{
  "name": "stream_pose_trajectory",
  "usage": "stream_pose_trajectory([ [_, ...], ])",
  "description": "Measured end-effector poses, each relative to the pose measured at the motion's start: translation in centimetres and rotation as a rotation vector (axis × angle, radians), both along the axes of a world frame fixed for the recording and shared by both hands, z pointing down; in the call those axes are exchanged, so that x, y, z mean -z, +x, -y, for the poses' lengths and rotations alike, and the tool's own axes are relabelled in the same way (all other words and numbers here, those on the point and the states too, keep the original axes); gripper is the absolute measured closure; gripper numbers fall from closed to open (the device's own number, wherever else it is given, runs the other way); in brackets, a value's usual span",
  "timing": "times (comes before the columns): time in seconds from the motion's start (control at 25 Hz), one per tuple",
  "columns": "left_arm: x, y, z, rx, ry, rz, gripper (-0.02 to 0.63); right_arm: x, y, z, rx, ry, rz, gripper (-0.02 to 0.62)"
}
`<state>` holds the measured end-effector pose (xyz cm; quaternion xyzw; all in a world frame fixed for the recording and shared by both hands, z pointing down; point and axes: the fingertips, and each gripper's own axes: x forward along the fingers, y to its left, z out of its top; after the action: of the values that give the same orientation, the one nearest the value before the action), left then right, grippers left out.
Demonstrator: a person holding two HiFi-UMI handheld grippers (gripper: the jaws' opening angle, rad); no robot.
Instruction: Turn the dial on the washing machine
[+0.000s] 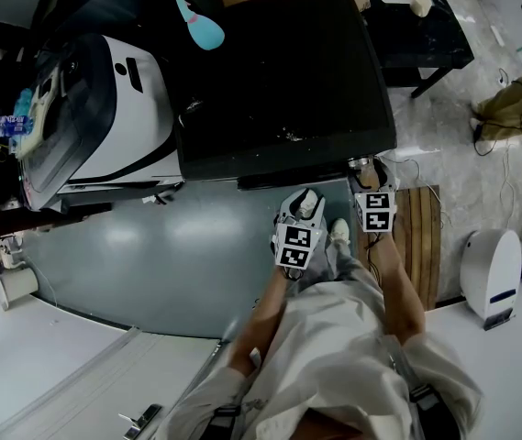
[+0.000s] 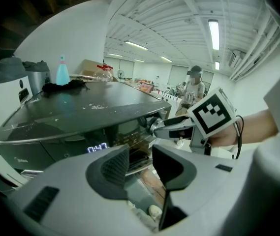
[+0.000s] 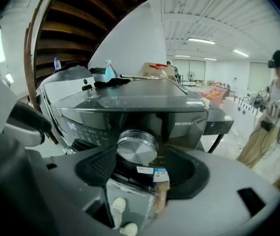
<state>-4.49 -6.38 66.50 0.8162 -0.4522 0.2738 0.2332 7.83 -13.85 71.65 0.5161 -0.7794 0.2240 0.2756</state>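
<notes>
Washing machine (image 1: 279,81): dark grey, seen top-down in head view. Person stands at its front edge w/ both claws raised nr the front right corner. Dial (image 3: 137,148): round, brushed-metal face, on the front control panel (image 3: 184,124) toward that right end, stickers (image 3: 154,172) just below it.

Right claw (image 3: 140,162): jaws wide apart, one each side of the dial. Dial sits btwn the tips; one pad is just beside its rim, a gap shows on the other side, no squeeze visible. Left gripper view shows this claw side-on, tips reaching the dial at the panel.

Left claw (image 2: 140,163): jaws apart by a narrow gap, nothing btwn them. It is held just left of the right claw, off the panel, pointing at the machine front below the lit display (image 2: 97,147).

On the machine top: teal bottle (image 2: 62,73) nr the back left corner, dark cloth-like lump (image 2: 65,86) right beside it, light specks around mid-top. White appliance (image 1: 105,108) stands just beside the machine's left edge. Wooden slat board (image 1: 418,236) lies on the floor to the person's right. Another pers. (image 3: 272,107) stands in the bkgd, well apart from the machine.
</notes>
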Motion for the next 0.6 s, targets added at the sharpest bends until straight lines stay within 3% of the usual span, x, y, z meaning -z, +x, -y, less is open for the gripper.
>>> stream_pose_trajectory([
  [0.28, -0.1, -0.5, -0.1, 0.008, 0.004, 0.000, 0.453, -0.5, -0.5, -0.2, 0.051, 0.001, -0.171, 0.301],
  [0.6, -0.3, -1.2, -0.3, 0.021, -0.008, 0.010, 0.454, -1.2, -0.7, 0.0, 0.006, -0.007, -0.125, 0.322],
])
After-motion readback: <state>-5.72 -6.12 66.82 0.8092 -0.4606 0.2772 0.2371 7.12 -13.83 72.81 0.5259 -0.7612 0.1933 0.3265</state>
